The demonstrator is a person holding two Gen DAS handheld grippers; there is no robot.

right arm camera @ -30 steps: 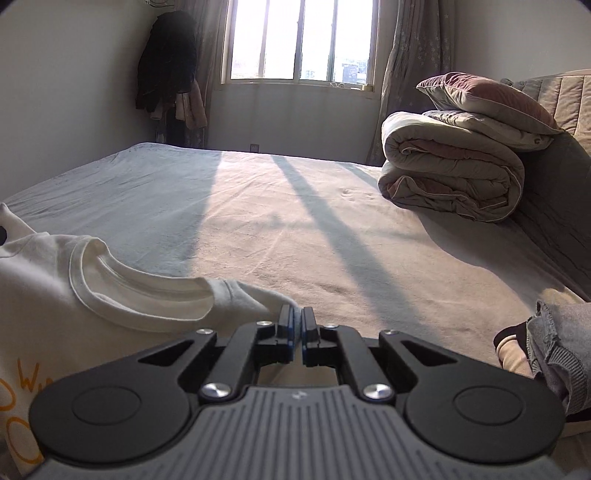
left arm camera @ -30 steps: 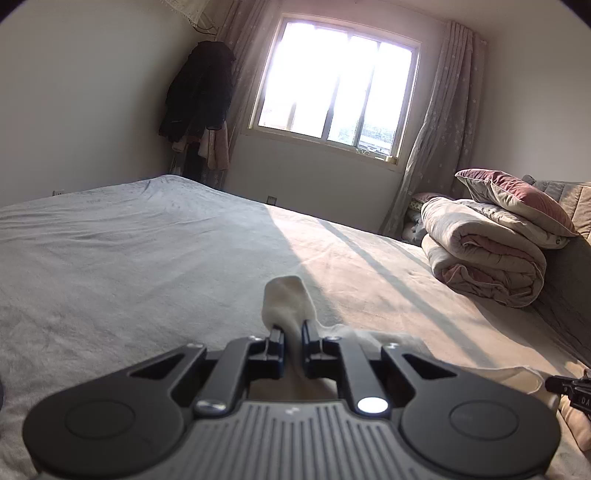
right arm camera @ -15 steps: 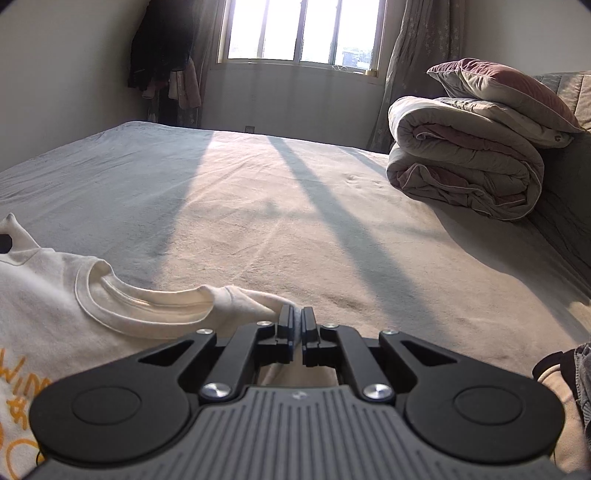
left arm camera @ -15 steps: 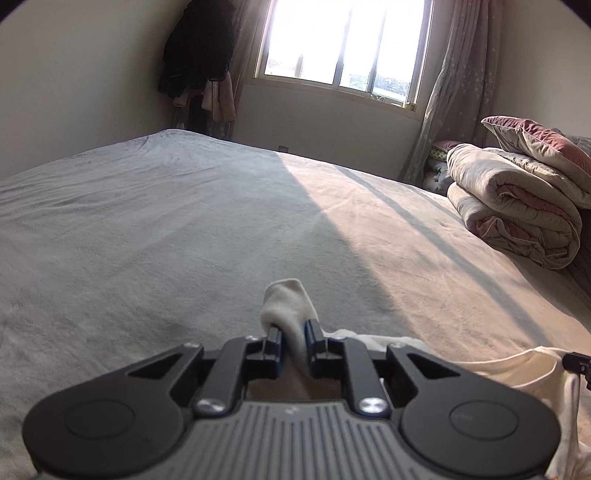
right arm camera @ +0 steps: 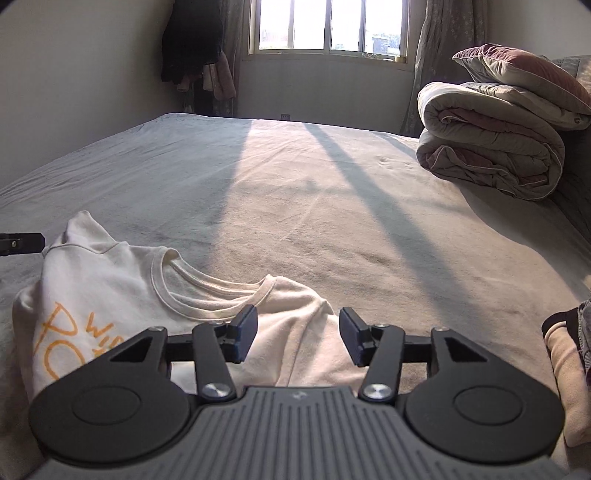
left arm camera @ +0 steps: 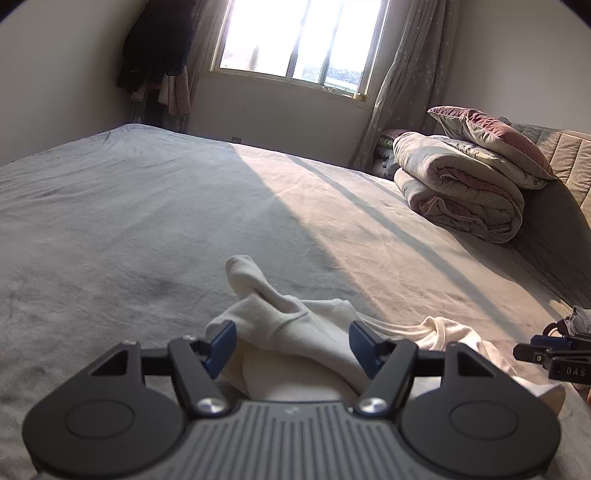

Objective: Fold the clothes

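A cream T-shirt [right arm camera: 110,288] with orange lettering lies on the grey bed [right arm camera: 295,192], neckline facing the window. Its bunched sleeve [left arm camera: 273,314] rests between the fingers of my left gripper [left arm camera: 291,343], whose jaws are opening and no longer press the cloth. In the right wrist view, my right gripper [right arm camera: 297,332] hovers over the shirt's shoulder. Its jaws are opening too, and the fabric lies loose beneath them. The right gripper's tip [left arm camera: 546,354] shows at the left wrist view's right edge.
A folded quilt [right arm camera: 491,147] with a pillow [right arm camera: 524,70] on top sits at the bed's far right. Other clothes [right arm camera: 569,343] lie at the right edge. Dark garments [right arm camera: 192,40] hang in the far corner beside the window [right arm camera: 328,26].
Both grippers went from shut on the shirt to open, letting the cloth drop onto the bed. Both hands sank toward the bed, and the shirt now lies slack.
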